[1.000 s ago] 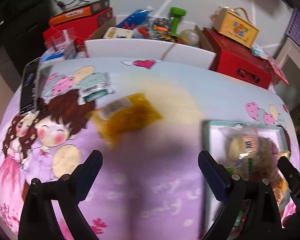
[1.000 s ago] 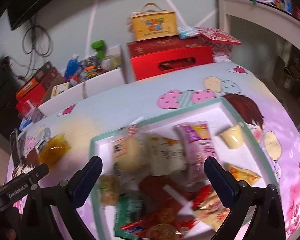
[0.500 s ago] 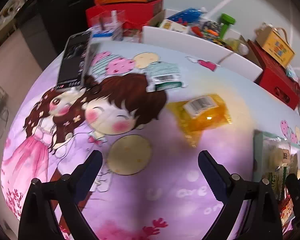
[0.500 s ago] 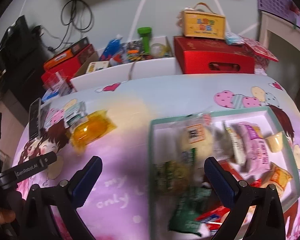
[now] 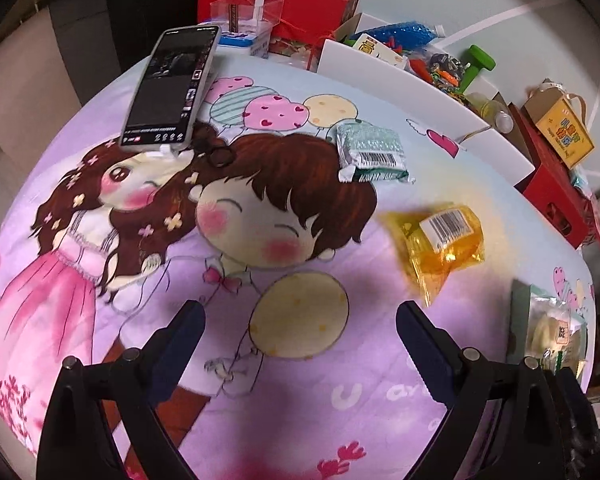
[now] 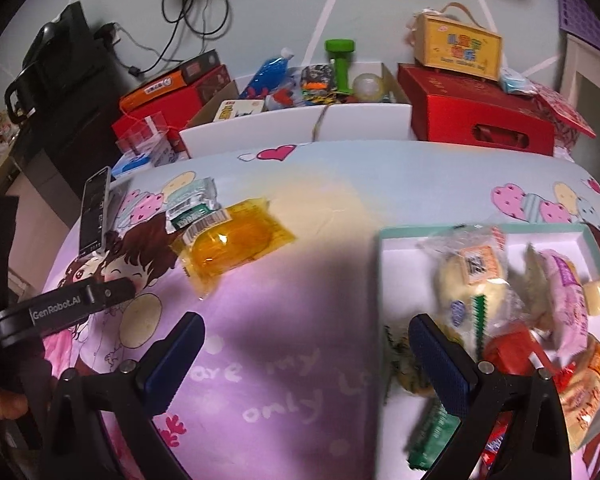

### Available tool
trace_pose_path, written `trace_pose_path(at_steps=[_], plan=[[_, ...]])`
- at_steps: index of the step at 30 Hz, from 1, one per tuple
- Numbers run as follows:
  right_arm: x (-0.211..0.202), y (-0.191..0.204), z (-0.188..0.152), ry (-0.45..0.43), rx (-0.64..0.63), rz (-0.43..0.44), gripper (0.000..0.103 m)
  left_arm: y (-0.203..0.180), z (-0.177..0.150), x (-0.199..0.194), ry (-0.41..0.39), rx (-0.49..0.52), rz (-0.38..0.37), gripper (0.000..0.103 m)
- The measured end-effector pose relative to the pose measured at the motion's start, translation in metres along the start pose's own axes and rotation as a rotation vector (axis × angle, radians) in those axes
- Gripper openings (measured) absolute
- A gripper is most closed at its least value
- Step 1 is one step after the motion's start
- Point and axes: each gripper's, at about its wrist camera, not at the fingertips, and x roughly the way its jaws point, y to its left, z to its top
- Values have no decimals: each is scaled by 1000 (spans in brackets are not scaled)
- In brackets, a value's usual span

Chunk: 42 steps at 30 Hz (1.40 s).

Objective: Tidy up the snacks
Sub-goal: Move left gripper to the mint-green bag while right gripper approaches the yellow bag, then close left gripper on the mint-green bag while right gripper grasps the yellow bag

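Tray (image 6: 384,268) is cut off at right edge, its snacks blurred. Yellow packet (image 5: 440,248) and green packet (image 5: 374,152) are left on cloth, near phone (image 5: 172,84). Left gripper (image 5: 300,328) and right gripper (image 6: 306,338) are spread wide, empty.

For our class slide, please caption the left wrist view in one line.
Open left gripper hovers over cartoon cloth, yellow packet and green packet ahead.

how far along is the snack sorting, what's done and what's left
Mostly done, it seems: the tray already holds a heap of packets, including a pale bun packet and a pink packet. Nothing is in hand; the left gripper and right gripper are both open and empty. Left on the cloth: the yellow packet and the green packet.
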Motion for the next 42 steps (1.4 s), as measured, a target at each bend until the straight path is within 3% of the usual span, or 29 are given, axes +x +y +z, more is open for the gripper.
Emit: trace_pose_path(at_steps=[8,15,19,28,32,39,40,42], plan=[[28,15,41,74,85,56,103,-3,40,15,47,133,-27,96],[69,14,79,179,256,58,103,-4,86,25,79,145,-98,96],[96,18,87,248,307,21,103,0,109,37,88,103,-112,96],[143,32,86,344,315,-36,103,-7,129,73,150,28,-168,96],[155,39,85,357,277,-50,103,-24,131,85,165,55,-183,96],[156,49,86,351,214,-58,99,-50,131,105,189,127,-133,96],[155,49,86,353,215,-49,96,-52,130,106,185,140,-119,94],[154,50,87,353,211,-46,93,-55,130,104,173,155,-108,78]])
